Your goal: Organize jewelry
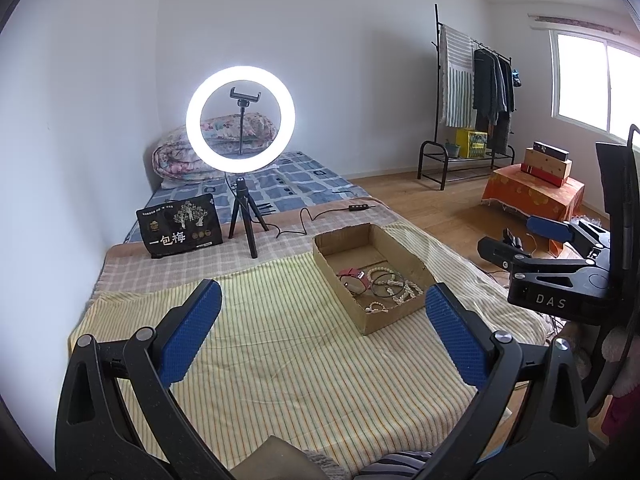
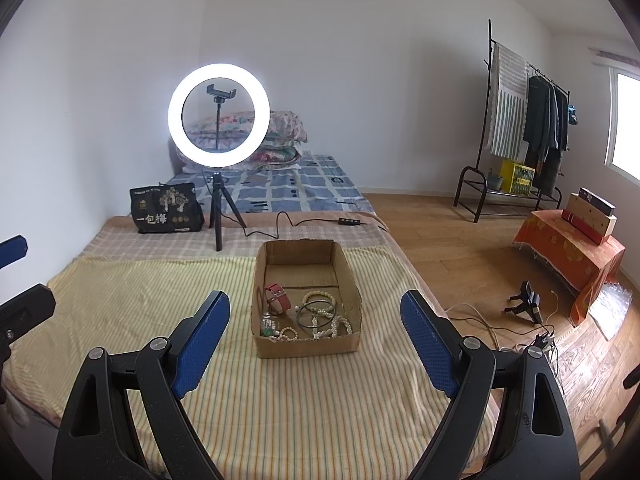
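An open cardboard box [image 2: 267,350] [image 1: 374,323] sits on the yellow striped cloth [image 2: 140,304] on the bed. Inside lie a red watch strap [image 2: 277,298] [image 1: 352,273], pearl bracelets [image 2: 320,300] [image 1: 394,280], a dark bangle [image 2: 316,314] and small green beads [image 2: 269,326]. My right gripper [image 2: 316,312] is open and empty, held above the cloth just short of the box. My left gripper [image 1: 322,306] is open and empty, to the left of the box. The right gripper also shows at the right edge of the left wrist view [image 1: 520,242].
A lit ring light on a tripod [image 2: 218,110] stands behind the box, its cable [image 2: 280,220] trailing across the bed. A black printed bag [image 2: 166,208] sits at the back left. To the right are wooden floor, a clothes rack [image 2: 520,120] and an orange-covered stand [image 2: 568,252].
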`<action>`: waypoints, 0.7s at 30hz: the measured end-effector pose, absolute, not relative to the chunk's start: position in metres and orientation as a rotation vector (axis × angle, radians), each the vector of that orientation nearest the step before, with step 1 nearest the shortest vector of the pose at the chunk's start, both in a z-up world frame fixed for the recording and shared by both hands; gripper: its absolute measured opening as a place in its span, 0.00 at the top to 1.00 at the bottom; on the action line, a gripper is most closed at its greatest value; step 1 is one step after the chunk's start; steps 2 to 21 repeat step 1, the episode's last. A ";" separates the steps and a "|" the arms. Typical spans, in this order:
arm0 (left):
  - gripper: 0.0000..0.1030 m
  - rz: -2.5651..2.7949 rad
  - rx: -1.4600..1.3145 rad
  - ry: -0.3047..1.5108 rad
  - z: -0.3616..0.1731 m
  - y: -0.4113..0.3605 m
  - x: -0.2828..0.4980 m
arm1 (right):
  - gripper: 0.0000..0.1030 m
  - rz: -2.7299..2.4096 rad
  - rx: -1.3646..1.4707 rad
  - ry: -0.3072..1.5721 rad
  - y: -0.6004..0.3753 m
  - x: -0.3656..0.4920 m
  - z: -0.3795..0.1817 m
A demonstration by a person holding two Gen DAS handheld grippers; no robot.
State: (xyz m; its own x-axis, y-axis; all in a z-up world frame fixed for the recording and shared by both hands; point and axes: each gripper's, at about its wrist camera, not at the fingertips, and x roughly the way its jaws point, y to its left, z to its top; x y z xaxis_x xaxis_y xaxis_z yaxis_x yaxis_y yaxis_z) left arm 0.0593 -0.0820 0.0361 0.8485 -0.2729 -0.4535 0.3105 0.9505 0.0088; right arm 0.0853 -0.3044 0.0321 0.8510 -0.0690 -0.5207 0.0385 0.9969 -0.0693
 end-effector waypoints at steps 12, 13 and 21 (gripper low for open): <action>0.00 -0.298 0.082 0.466 0.038 -0.080 0.059 | 0.15 -0.057 -0.057 0.552 -0.305 0.085 0.032; 0.00 -0.298 0.082 0.466 0.038 -0.080 0.059 | 0.15 -0.057 -0.057 0.552 -0.305 0.085 0.032; 0.00 -0.298 0.082 0.466 0.038 -0.080 0.059 | 0.15 -0.057 -0.057 0.552 -0.305 0.085 0.032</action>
